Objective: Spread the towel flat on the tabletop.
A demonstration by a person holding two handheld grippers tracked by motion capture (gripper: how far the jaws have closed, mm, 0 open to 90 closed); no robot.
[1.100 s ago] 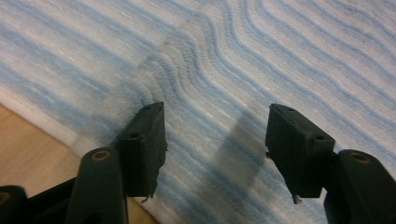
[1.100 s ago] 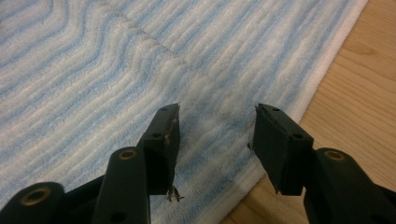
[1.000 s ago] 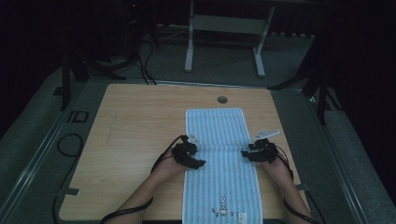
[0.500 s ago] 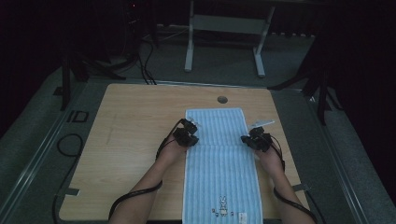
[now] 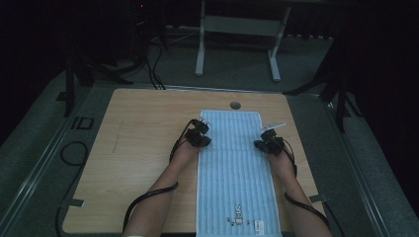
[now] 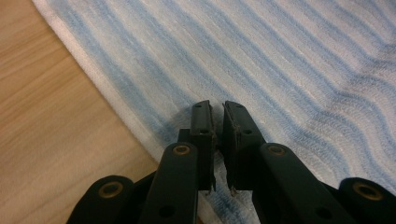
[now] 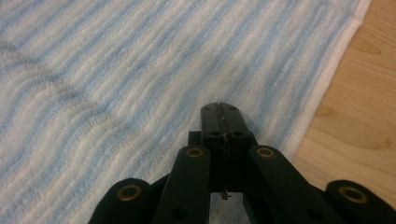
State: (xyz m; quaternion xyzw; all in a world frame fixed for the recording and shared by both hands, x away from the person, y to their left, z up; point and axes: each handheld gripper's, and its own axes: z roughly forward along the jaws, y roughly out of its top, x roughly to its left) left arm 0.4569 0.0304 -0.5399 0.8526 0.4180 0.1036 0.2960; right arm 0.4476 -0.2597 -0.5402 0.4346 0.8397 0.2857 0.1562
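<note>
Both grippers have slid farther up the towel (image 5: pixel 236 168), left gripper (image 5: pixel 199 137) nearly closed, right gripper (image 5: pixel 267 143) pressed together, each on its long edge.

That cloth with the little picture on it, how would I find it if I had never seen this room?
Look at the wooden table in the middle of the dark room. On its right half lies a long blue-and-white striped towel, running from the far edge to the near one. It is the lone cloth there, with a small rabbit picture near its close end.
</note>
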